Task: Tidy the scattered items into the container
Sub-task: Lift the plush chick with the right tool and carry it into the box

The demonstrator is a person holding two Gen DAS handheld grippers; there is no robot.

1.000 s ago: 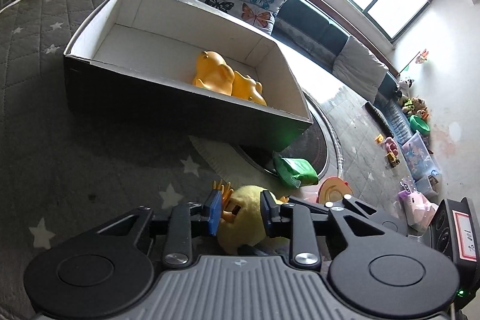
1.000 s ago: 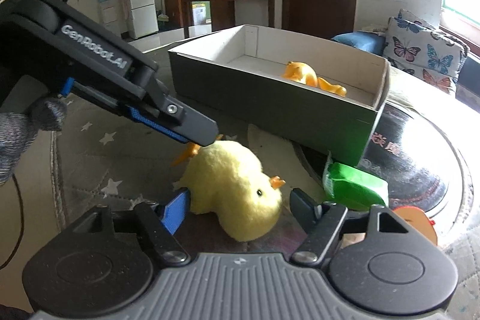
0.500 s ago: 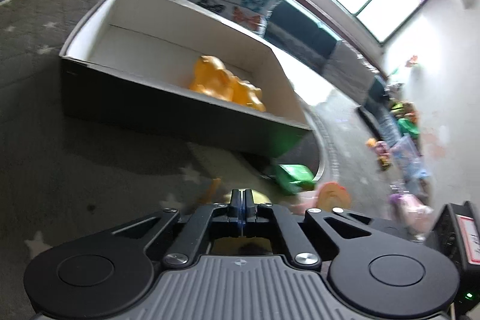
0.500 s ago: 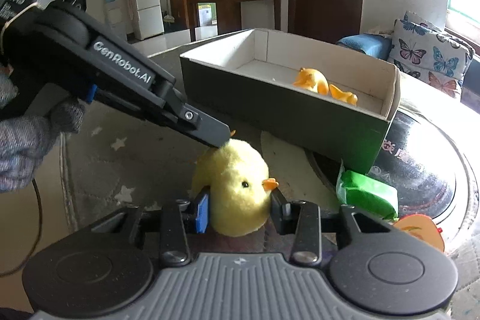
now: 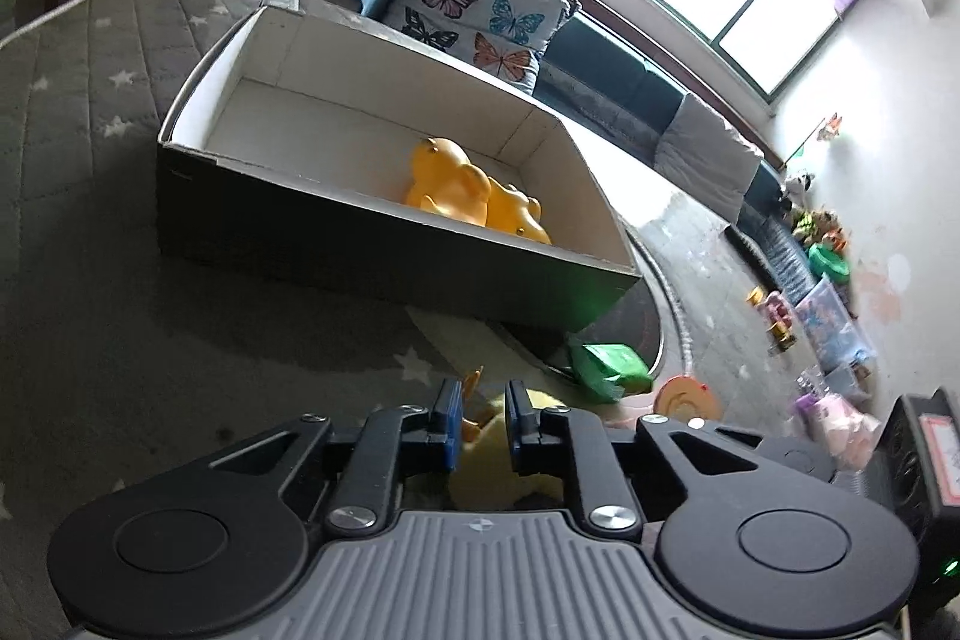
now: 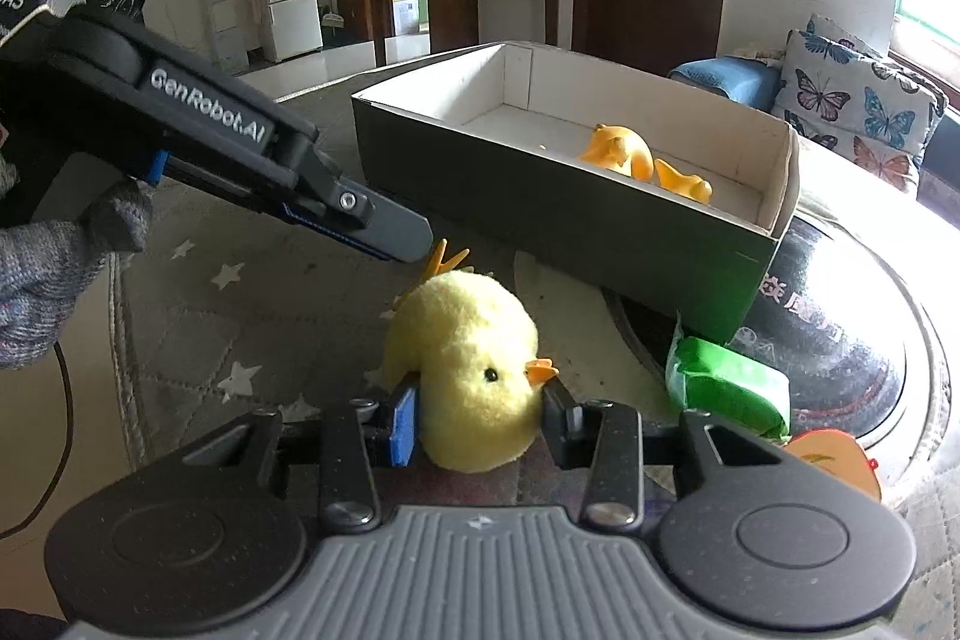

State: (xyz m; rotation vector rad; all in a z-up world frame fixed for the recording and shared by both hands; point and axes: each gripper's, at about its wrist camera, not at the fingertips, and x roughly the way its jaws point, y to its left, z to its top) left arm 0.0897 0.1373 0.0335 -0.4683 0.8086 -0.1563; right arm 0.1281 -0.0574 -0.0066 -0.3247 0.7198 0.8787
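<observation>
The right tongs were closed on the head of the plush chick, which lay on the star-patterned mat short of the box, evidently for transfer, while the left tongs stood narrowly parted at its orange feet, gripping nothing discernible.

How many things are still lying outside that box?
3: a plush chick between the jaws of the right gripper, a green packet by the box corner, and an orange round toy beside it. Others may hide behind the box.
</observation>
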